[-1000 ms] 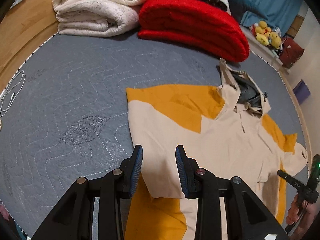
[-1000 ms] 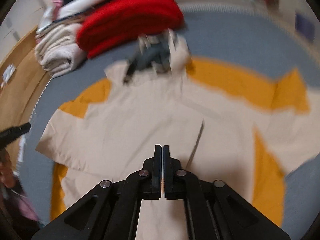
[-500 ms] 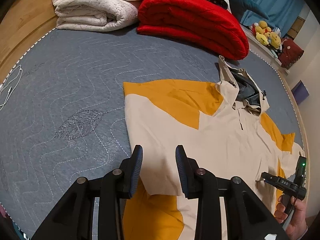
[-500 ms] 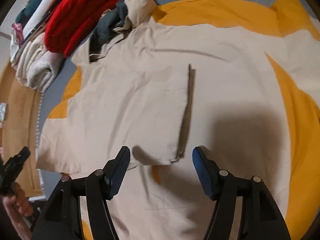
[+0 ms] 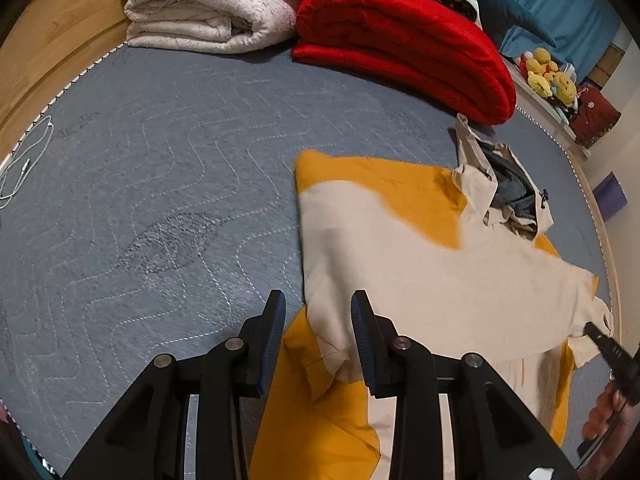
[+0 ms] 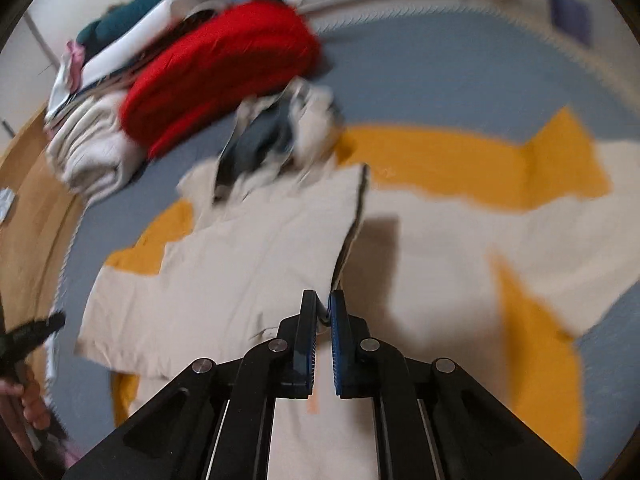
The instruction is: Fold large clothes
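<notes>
A large beige and mustard-yellow jacket lies spread on the grey quilted mat, its hood toward the red blanket. My left gripper is open, its fingers astride the jacket's folded left edge, low over it. In the right wrist view the jacket fills the middle. My right gripper is shut on the lower corner of the jacket's front flap and holds it lifted off the layer below. The right wrist view is motion-blurred.
A folded red blanket and a folded white blanket lie at the mat's far edge. Wooden floor and a white cable are at the left. Plush toys sit far right.
My right gripper has closed on the front flap's corner and lifted it, after standing open over it. The left gripper moved slightly left to the jacket's edge, staying open.
</notes>
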A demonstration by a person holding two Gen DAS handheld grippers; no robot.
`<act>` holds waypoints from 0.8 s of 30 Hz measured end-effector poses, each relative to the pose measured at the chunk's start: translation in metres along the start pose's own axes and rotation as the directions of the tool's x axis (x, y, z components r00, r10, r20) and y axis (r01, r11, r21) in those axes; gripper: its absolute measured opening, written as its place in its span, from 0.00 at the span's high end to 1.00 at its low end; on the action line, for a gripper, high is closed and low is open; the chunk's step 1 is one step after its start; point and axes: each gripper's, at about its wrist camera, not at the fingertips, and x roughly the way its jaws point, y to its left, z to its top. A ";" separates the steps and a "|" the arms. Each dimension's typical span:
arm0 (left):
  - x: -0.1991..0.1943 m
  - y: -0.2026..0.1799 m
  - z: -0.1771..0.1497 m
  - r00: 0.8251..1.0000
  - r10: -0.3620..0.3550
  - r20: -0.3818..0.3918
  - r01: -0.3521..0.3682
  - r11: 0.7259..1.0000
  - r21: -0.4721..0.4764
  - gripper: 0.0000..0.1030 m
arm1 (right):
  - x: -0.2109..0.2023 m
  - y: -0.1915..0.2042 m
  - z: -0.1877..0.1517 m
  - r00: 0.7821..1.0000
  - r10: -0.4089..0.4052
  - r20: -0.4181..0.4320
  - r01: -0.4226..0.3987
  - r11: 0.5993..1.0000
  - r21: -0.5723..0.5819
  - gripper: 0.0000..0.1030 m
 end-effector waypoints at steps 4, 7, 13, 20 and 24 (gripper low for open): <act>0.016 -0.014 -0.009 0.999 -0.016 -0.045 0.018 0.999 0.037 0.70 | 0.003 -0.044 0.010 0.983 -0.182 -0.015 0.183 0.981 0.064 0.93; 0.034 -0.027 -0.020 0.995 -0.032 -0.092 0.039 0.996 0.074 0.70 | 0.009 -0.066 0.015 0.981 -0.185 -0.048 0.190 0.976 0.109 0.93; 0.082 -0.027 -0.046 0.977 0.017 -0.213 0.008 0.993 0.117 0.70 | 0.006 -0.085 0.023 0.966 -0.250 -0.058 0.256 0.958 0.128 0.86; 0.092 -0.017 -0.053 0.966 0.073 -0.248 -0.048 0.993 0.106 0.64 | 0.009 -0.084 0.025 0.999 -0.049 -0.012 0.050 0.986 0.159 0.84; 0.081 -0.025 -0.051 0.976 0.056 -0.209 -0.030 0.992 0.126 0.64 | 0.051 -0.079 0.008 0.984 0.029 -0.176 -0.003 0.989 0.149 0.84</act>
